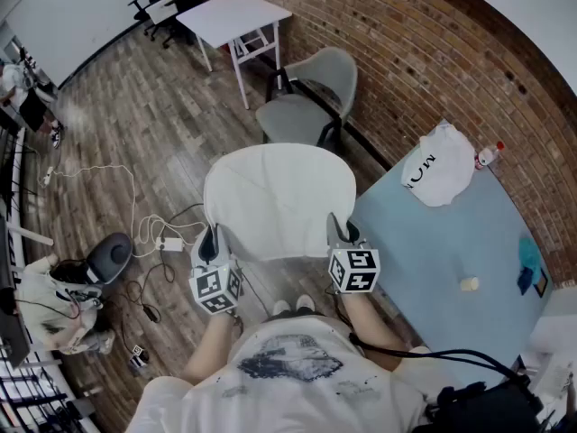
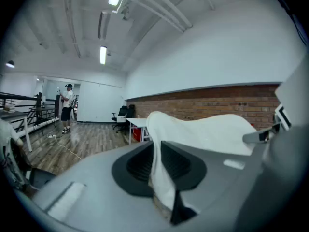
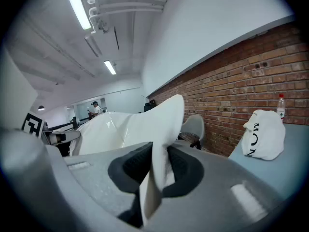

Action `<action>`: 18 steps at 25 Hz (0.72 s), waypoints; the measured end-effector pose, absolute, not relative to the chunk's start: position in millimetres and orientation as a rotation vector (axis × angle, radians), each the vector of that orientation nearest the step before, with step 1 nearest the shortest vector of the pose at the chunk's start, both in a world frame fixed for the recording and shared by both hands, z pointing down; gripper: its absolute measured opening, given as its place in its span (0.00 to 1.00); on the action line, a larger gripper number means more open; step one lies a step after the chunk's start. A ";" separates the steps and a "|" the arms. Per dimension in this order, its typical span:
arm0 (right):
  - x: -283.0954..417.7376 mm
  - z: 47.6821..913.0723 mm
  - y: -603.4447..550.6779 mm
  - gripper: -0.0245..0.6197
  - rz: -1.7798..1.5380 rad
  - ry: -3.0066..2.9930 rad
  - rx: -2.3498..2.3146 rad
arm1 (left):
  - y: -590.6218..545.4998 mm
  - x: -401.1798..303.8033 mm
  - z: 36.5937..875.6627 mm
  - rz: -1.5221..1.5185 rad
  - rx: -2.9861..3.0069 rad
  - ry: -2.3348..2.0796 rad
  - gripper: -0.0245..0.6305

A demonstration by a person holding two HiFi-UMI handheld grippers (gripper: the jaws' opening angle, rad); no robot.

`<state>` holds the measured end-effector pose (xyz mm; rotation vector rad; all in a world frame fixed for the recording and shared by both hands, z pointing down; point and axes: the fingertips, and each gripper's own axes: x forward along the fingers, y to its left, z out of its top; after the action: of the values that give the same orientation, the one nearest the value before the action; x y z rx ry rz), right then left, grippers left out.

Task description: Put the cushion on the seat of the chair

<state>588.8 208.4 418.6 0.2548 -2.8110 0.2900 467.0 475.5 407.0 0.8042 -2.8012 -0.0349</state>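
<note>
- The white cushion (image 1: 279,197) hangs in the air, short of the grey chair (image 1: 293,115), whose seat is bare.
- The left hand-held gripper (image 1: 211,234) pinches its near left edge and the right hand-held gripper (image 1: 335,229) its near right edge (only a thin fold sits in each).
- Risk: such shallow grips could slip in carrying, or the sagging far side could catch a chair arm and land askew.
</note>
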 end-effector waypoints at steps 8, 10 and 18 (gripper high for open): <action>585.8 420.1 205.5 0.11 0.302 -2.800 0.256 | 473.7 460.0 410.1 -0.037 0.798 -2.789 0.10; 583.0 421.2 200.6 0.11 0.321 -2.798 0.258 | 469.6 456.9 410.4 -0.037 0.797 -2.789 0.10; 562.9 431.6 196.1 0.11 0.335 -2.793 0.214 | 469.4 443.0 419.1 -0.049 0.756 -2.807 0.10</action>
<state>562.9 196.1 431.6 0.2143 -2.7931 0.3348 443.0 469.4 419.1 0.7562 -2.8068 -0.0489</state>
